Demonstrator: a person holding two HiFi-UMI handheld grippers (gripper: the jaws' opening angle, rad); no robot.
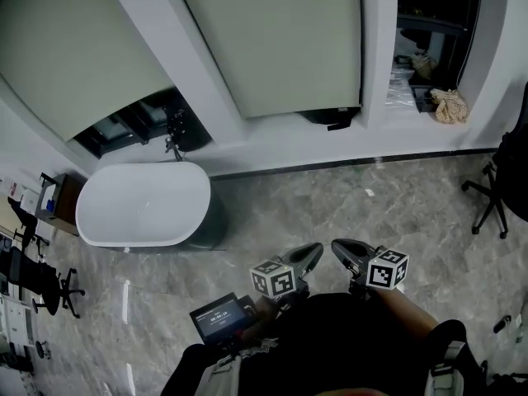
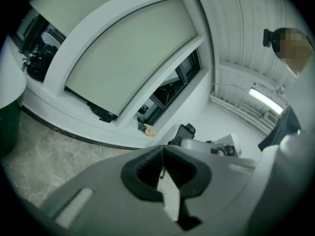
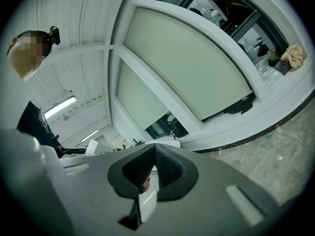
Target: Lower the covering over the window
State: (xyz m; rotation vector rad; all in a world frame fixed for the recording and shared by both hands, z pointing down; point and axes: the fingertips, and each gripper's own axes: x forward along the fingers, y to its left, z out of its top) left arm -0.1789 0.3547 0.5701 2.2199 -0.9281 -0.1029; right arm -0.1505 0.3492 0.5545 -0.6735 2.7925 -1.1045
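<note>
Left tongs and right tongs: both closed, jaws together on nothing, held side by side above the marble floor. Middle roller blind hangs well apart from both tongs, ahead of them, its bottom bar near the sill. Left blind ends higher, behind a white bathtub.
</note>
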